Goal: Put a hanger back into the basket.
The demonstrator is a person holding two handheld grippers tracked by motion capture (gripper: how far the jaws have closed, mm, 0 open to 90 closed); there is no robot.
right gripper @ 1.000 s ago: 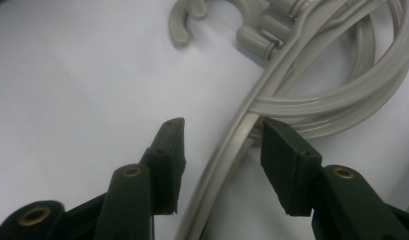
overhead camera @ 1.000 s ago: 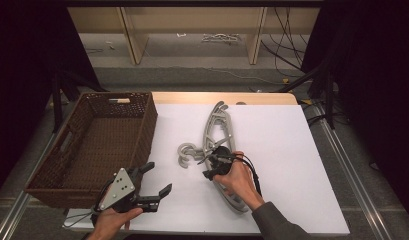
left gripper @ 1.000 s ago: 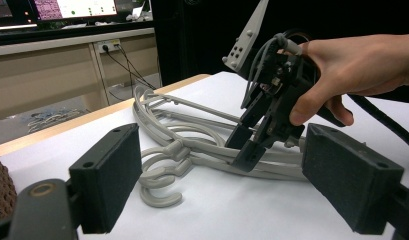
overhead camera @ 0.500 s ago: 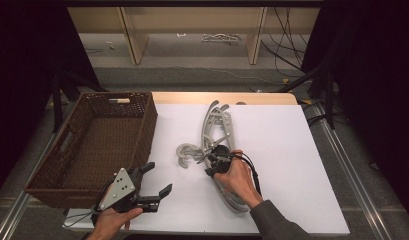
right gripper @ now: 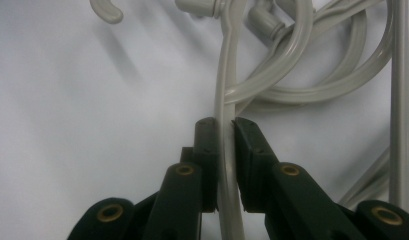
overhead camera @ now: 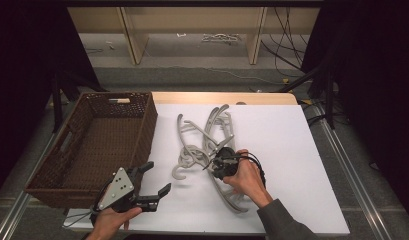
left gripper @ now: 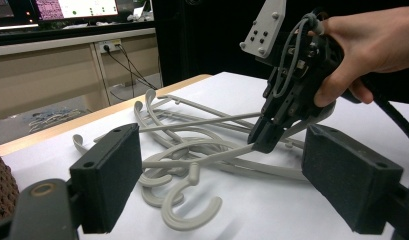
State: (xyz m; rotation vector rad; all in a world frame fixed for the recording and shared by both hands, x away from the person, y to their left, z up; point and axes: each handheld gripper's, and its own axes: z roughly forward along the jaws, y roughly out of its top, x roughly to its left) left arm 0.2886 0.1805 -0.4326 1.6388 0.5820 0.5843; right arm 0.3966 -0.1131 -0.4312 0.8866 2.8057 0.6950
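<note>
High view: we see our right tongs (overhead camera: 218, 164) pinching one grey hanger (overhead camera: 227, 192) in the tangled pile of hangers (overhead camera: 202, 137) on the white counter (overhead camera: 292, 150). They have just been closing, with the hanger's thin arm between them. The brown basket (overhead camera: 142, 125) sits beside the pile, with no hangers inside, so we think the job has only begun.

Left gripper view: our left tongs (left gripper: 232, 185) stand wide and hold nothing. Hooks cross each other and may catch.

Right gripper view: the pads (right gripper: 208, 150) squeeze the hanger's arm (right gripper: 223, 90).
</note>
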